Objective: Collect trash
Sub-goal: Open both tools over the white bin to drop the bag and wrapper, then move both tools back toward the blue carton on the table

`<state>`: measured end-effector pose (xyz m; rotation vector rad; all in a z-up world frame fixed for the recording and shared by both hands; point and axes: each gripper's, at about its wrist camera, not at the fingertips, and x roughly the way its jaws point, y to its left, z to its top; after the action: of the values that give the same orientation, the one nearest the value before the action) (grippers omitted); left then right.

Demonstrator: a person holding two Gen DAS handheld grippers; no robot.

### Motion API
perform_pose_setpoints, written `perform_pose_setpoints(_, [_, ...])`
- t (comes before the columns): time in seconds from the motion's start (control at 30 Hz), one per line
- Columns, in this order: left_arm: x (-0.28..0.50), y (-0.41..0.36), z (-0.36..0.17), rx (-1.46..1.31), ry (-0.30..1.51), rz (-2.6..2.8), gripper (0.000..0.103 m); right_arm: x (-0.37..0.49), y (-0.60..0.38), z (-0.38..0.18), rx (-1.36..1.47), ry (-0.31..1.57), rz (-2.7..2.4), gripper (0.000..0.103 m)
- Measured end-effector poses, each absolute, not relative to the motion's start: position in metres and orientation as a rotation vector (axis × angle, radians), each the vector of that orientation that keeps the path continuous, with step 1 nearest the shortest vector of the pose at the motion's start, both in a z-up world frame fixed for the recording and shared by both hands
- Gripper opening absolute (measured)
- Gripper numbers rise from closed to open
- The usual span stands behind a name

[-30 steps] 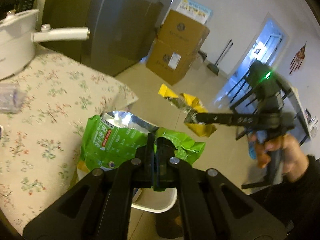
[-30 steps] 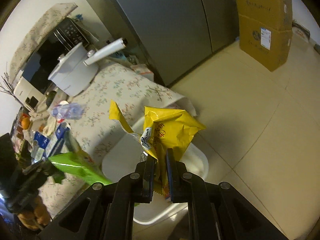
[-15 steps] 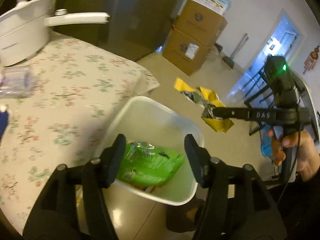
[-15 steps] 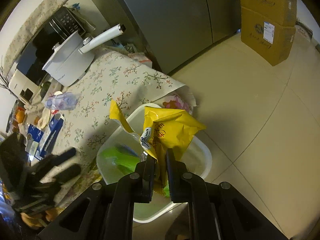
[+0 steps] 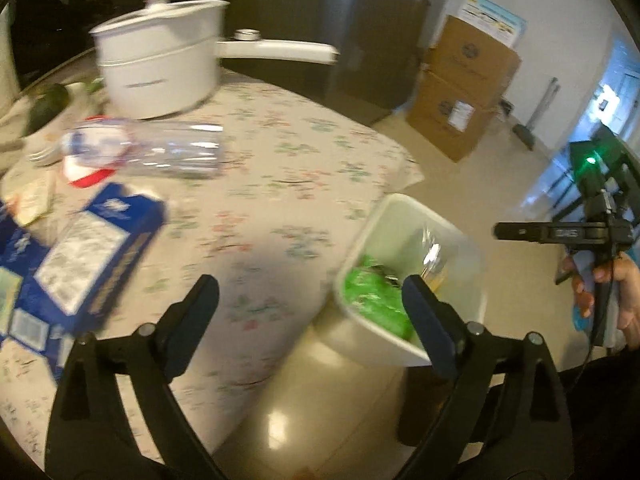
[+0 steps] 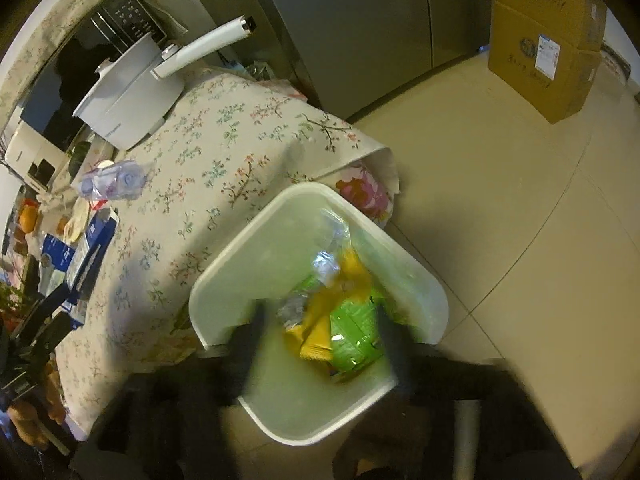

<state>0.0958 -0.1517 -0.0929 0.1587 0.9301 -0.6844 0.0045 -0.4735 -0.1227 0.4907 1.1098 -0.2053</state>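
A white trash bin (image 6: 240,264) stands on the floor against the table's edge; it also shows in the left wrist view (image 5: 404,208). Inside lie a green snack bag (image 6: 354,330) and a yellow snack bag (image 6: 320,328). The green bag shows in the left wrist view (image 5: 372,296). My right gripper (image 6: 324,332) is open and empty just above the bin, blurred. My left gripper (image 5: 310,308) is open and empty over the table edge beside the bin. A clear plastic bottle (image 5: 160,152) lies on the floral tablecloth (image 5: 280,168).
A white pot (image 5: 160,72) with a long handle stands at the table's back. Blue cartons (image 5: 88,248) lie at the left. Cardboard boxes (image 5: 464,92) are stacked on the floor by the fridge (image 6: 352,20). The right gripper shows at the right in the left wrist view (image 5: 560,234).
The left gripper dropped the green bag into the bin and swung left over the table. The right gripper opened and the yellow bag fell into the bin.
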Motion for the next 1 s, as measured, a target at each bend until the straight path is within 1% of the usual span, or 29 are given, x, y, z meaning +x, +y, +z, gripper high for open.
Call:
perform_pose_setpoints(0.2, [0.113,-0.101,-0.083,0.136,0.913,-0.570,0.094,0.025,-0.446,-0.113,0.469,1.110,-0.147,0.072])
perform_pose_setpoints(0.57, [0.154,0.001,-0.068,0.088,0.871,-0.349,0.094,0.070,-0.386,-0.108,0.413,1.127,-0.082,0.079])
perform_pose_setpoints(0.7, [0.168,0.035,-0.066,0.070,0.849,-0.262,0.094,0.091,-0.358,-0.108,0.404,1.134,-0.045,0.080])
perform_pose_setpoints(0.93, [0.193,0.081,-0.087,-0.029,0.905,-0.218,0.094,0.127,-0.295,-0.113,0.437,1.152,0.060,0.080])
perform_pose_setpoints(0.97, [0.194,0.082,-0.090,-0.034,0.910,-0.220,0.093,0.131,-0.285,-0.114,0.439,1.156,0.076,0.080])
perform_pose_setpoints(1.0, [0.196,0.085,-0.093,-0.039,0.915,-0.220,0.089,0.135,-0.276,-0.116,0.440,1.161,0.089,0.080])
